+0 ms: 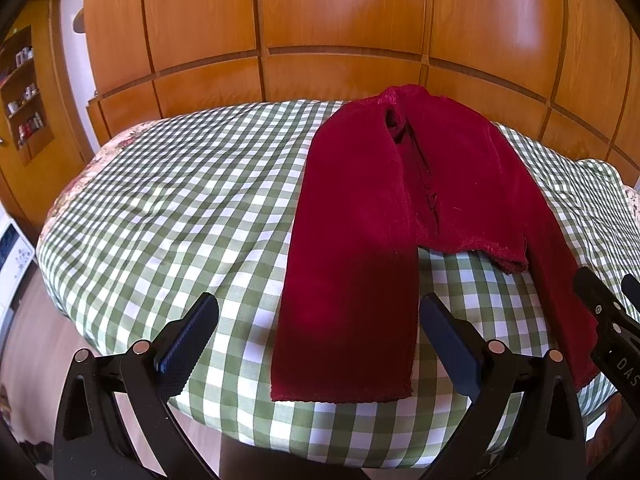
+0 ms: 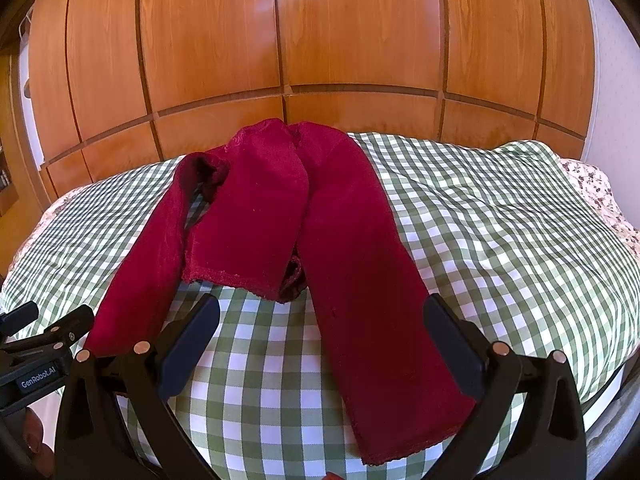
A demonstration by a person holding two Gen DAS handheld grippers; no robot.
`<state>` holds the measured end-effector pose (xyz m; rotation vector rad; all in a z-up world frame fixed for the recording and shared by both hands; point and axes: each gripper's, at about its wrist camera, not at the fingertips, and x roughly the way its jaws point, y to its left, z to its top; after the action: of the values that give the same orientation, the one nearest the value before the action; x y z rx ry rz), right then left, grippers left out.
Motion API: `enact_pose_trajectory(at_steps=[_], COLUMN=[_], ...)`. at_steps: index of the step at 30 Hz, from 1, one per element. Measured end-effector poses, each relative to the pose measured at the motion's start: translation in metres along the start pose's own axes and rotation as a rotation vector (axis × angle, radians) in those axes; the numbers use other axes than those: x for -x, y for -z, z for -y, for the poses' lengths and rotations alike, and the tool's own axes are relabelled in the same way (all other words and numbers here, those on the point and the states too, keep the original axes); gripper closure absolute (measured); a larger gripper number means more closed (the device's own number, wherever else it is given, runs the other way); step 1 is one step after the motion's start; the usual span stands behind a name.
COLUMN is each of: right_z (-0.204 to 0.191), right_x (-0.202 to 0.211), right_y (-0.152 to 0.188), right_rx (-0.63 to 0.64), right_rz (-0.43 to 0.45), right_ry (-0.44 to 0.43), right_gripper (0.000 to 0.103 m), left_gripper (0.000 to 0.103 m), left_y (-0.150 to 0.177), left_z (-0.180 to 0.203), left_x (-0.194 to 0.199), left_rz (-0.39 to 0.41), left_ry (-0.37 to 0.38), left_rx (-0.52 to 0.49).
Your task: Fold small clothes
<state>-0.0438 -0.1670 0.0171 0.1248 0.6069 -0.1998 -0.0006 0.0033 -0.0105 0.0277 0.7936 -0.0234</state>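
A small dark red knitted garment (image 1: 360, 208) lies spread on a table with a green-and-white checked cloth (image 1: 180, 208). Its body is in the middle and two long sleeves reach toward the near edge. My left gripper (image 1: 320, 332) is open and empty, its jaws either side of the left sleeve's end, just above it. In the right wrist view the garment (image 2: 280, 220) shows again, and my right gripper (image 2: 320, 336) is open and empty over the right sleeve (image 2: 384, 340). The right gripper also shows at the left wrist view's right edge (image 1: 608, 300).
A wall of orange wooden cupboard doors (image 1: 340, 20) stands behind the table. A shelf unit with small jars (image 1: 24, 96) is at the far left. A flowered cloth (image 2: 592, 184) shows under the checked one at the table's edges. The left gripper shows at the right wrist view's left edge (image 2: 44, 336).
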Motion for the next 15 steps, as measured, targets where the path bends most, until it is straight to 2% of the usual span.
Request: enact_pose_trajectory(at_steps=[15], right_z=[-0.0009], right_x=[-0.0024], right_y=[0.0011], right_rx=[0.007], right_rz=[-0.018], right_ry=[-0.003], right_gripper=[0.002], left_gripper=[0.004], left_y=[-0.0007], left_z=[0.0014], left_x=[-0.0023], left_rz=[-0.015], left_ry=[0.0], left_rx=[-0.003])
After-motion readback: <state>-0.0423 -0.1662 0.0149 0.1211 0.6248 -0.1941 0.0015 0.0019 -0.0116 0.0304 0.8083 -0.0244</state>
